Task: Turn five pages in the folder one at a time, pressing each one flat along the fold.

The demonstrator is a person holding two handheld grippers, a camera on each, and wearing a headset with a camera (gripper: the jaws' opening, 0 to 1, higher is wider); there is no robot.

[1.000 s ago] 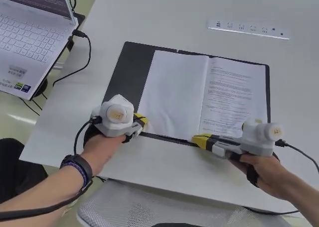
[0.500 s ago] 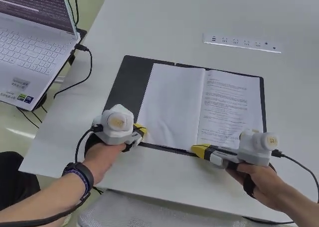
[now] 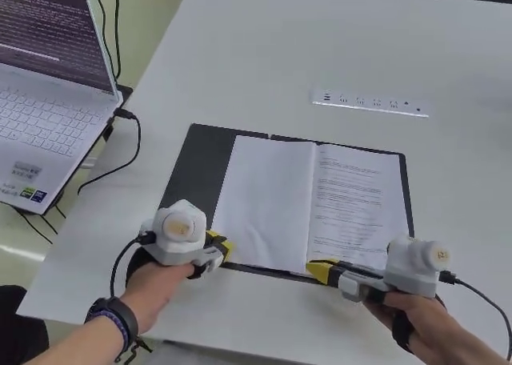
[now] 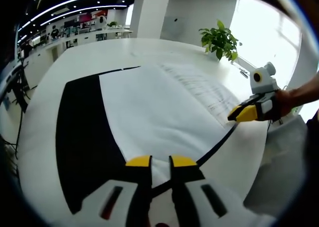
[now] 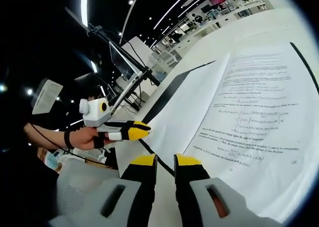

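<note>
The black folder (image 3: 196,169) lies open on the white table. A blank white page (image 3: 264,201) lies on its left half and a printed page (image 3: 356,205) on its right. My left gripper (image 3: 222,249) rests at the folder's near edge by the blank page's corner, with its jaws together and nothing between them. In its own view the yellow fingertips (image 4: 139,161) sit over the blank page (image 4: 159,102). My right gripper (image 3: 322,271) lies at the near edge just below the fold, also shut. From its own view the printed page (image 5: 254,102) spreads ahead of the right gripper (image 5: 166,161).
An open laptop (image 3: 40,117) stands at the left, and its cable (image 3: 120,153) runs along the table edge. A power strip (image 3: 368,105) lies beyond the folder. The table's near edge is just under both hands.
The head view has shifted, so the folder sits lower in the picture. Both grippers stay at the folder's near edge, and the pages lie as before.
</note>
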